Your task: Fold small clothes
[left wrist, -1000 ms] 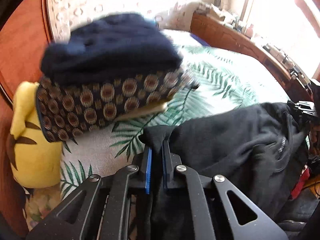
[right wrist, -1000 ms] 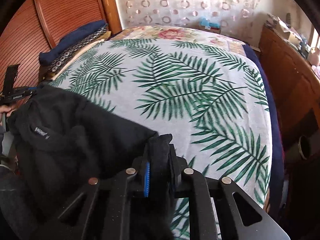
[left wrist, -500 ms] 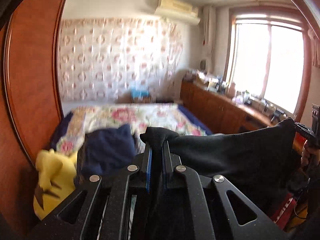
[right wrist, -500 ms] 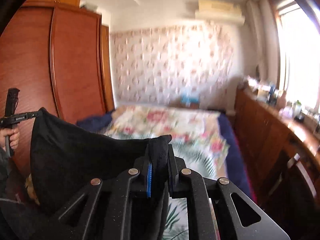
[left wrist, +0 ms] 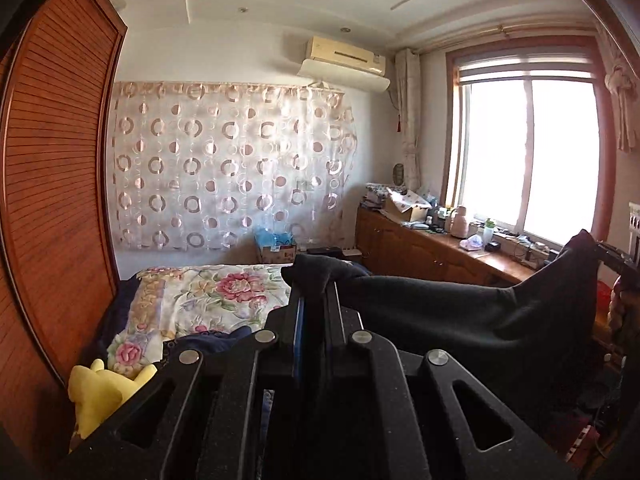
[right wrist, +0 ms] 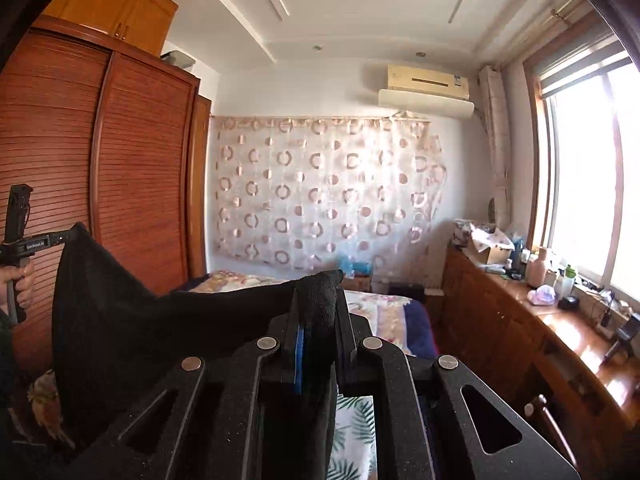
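L gripper label "GenRobot.AI", clamps blk garment

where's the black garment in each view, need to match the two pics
Left wrist: black garment runs from bottom centre to the right edge.
Right wrist: black garment runs from bottom centre to the left edge.
Shared landmark: the air conditioner above the circle-patterned curtain.

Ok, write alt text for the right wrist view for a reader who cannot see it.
The right gripper is shut on one corner of a black garment, held up in the air, while the left gripper pinches its far corner at the picture's left. Behind are a bed, a wooden wardrobe and a bright window.
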`<state>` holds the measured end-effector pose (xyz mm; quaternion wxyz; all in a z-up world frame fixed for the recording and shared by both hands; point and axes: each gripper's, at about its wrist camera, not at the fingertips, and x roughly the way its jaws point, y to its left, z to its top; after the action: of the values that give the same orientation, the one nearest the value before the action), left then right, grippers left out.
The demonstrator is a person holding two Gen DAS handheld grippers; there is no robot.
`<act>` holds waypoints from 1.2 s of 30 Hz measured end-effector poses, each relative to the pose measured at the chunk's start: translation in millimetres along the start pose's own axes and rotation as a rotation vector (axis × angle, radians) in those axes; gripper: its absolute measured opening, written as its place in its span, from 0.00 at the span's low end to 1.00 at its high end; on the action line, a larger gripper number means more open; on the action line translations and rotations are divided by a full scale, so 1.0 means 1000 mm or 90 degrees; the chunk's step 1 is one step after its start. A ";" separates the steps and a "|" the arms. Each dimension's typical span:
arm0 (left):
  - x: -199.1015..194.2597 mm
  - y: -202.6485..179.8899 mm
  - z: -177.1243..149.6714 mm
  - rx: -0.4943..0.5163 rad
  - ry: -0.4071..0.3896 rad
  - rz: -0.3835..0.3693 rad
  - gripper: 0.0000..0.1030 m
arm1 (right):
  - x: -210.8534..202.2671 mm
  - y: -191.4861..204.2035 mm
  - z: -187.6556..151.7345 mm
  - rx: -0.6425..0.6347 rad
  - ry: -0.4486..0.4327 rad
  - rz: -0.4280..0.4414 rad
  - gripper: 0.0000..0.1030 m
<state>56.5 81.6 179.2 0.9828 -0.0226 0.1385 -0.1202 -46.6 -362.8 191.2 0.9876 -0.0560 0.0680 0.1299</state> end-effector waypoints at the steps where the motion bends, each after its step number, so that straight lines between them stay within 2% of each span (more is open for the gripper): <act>1: 0.019 0.004 -0.004 0.003 0.012 0.008 0.09 | 0.018 0.000 -0.002 0.000 0.010 -0.003 0.11; 5: 0.095 0.025 -0.038 0.005 0.083 0.034 0.09 | 0.101 0.004 -0.022 -0.001 0.092 -0.001 0.11; 8: 0.148 0.040 -0.072 -0.001 0.143 0.052 0.09 | 0.173 0.000 -0.057 -0.009 0.169 -0.011 0.11; 10: 0.175 0.049 -0.092 -0.004 0.172 0.060 0.09 | 0.216 0.001 -0.083 -0.012 0.215 -0.017 0.11; 14: 0.204 0.054 -0.117 -0.010 0.218 0.071 0.09 | 0.274 0.005 -0.118 0.003 0.266 -0.007 0.12; 16: 0.214 0.055 -0.125 -0.016 0.245 0.079 0.14 | 0.296 0.006 -0.128 0.005 0.294 -0.020 0.13; 17: 0.217 0.057 -0.127 -0.021 0.253 0.083 0.20 | 0.307 0.005 -0.130 0.004 0.309 -0.026 0.20; 18: 0.216 0.057 -0.124 -0.021 0.255 0.091 0.29 | 0.317 0.006 -0.131 0.004 0.323 -0.037 0.23; 19: 0.213 0.056 -0.123 -0.016 0.249 0.095 0.34 | 0.321 0.007 -0.132 0.003 0.330 -0.047 0.27; 20: 0.208 0.056 -0.121 -0.009 0.242 0.095 0.43 | 0.324 0.009 -0.128 0.004 0.333 -0.052 0.31; 22: 0.197 0.053 -0.118 0.001 0.232 0.090 0.52 | 0.327 0.011 -0.119 0.011 0.332 -0.045 0.34; 24: 0.183 0.050 -0.114 0.008 0.218 0.081 0.69 | 0.320 0.015 -0.107 0.011 0.330 -0.040 0.36; 26: 0.171 0.046 -0.114 0.016 0.209 0.072 0.74 | 0.305 0.016 -0.108 0.016 0.329 -0.030 0.36; 30: 0.142 0.033 -0.121 0.026 0.200 0.067 0.76 | 0.280 0.003 -0.127 0.028 0.332 -0.011 0.36; 36: 0.099 0.015 -0.151 0.016 0.212 0.043 0.76 | 0.249 0.004 -0.153 0.054 0.359 0.019 0.36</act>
<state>110.4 70.0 7.1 0.9499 0.0149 0.2987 -0.0908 172.2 -316.5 3.3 0.9291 -0.0479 0.3461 0.1209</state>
